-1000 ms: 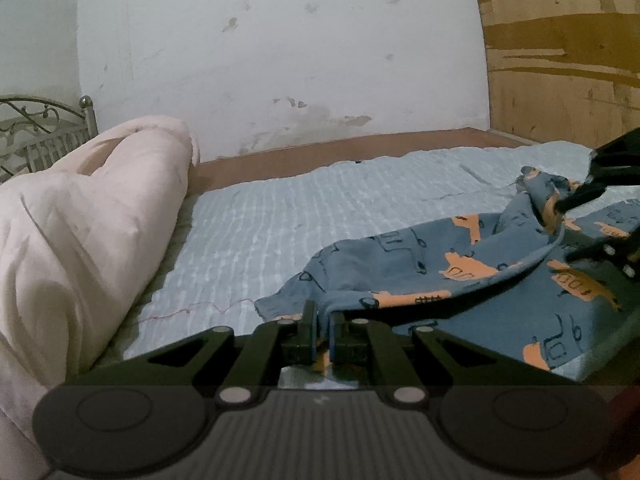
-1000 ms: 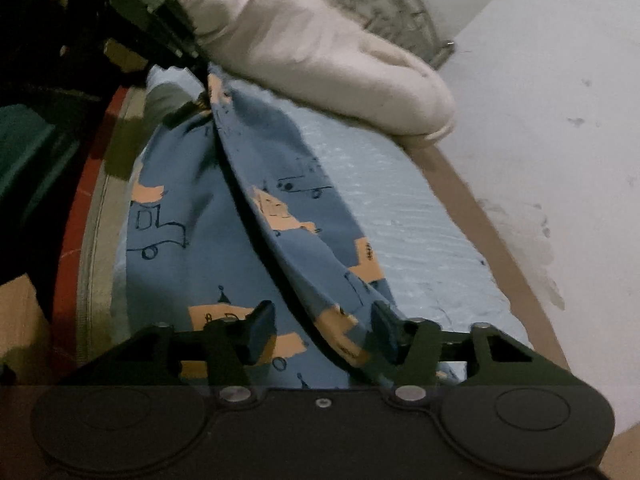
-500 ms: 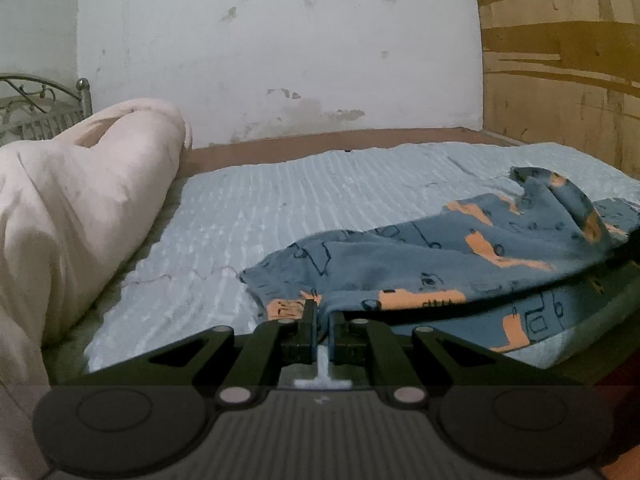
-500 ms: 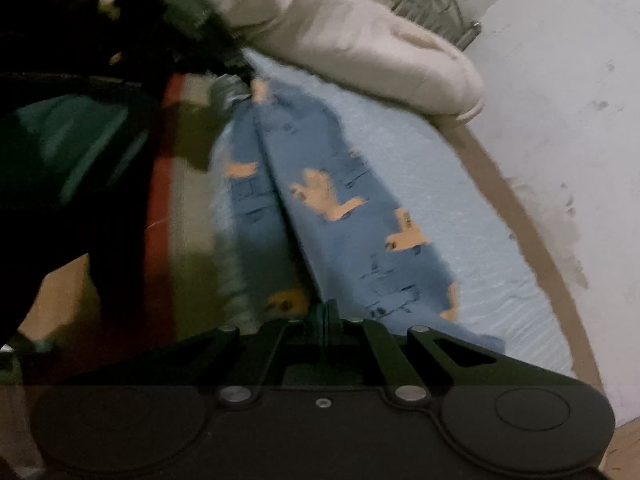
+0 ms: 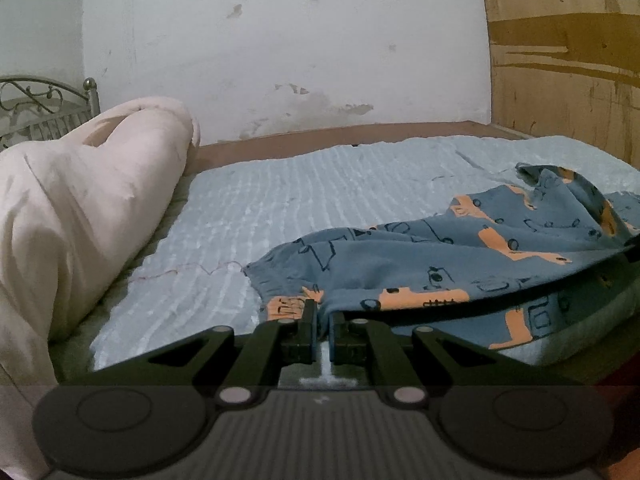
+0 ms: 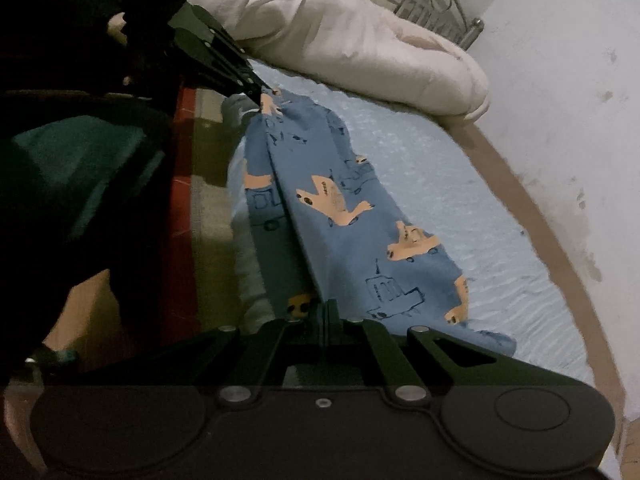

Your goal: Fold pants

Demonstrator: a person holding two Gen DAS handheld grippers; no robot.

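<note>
The blue pants (image 5: 440, 256) with orange prints lie stretched along the near edge of the light blue bed (image 5: 304, 200). My left gripper (image 5: 323, 316) is shut on one end of the pants. My right gripper (image 6: 326, 308) is shut on the other end of the pants (image 6: 344, 216). The cloth runs taut between the two. In the right wrist view the left gripper (image 6: 260, 90) shows at the far end, pinching the fabric. Part of the pants hangs over the bed's side.
A rolled pale pink quilt (image 5: 80, 208) lies at the head of the bed, by a metal headboard (image 5: 44, 108). A stained white wall (image 5: 280, 48) runs behind and a wooden panel (image 5: 560, 80) stands at right. The person's dark body (image 6: 80, 160) is beside the bed.
My right gripper has shut on the pants; it was open a second ago. Both grippers have pulled the pants straighter and toward the bed's near edge.
</note>
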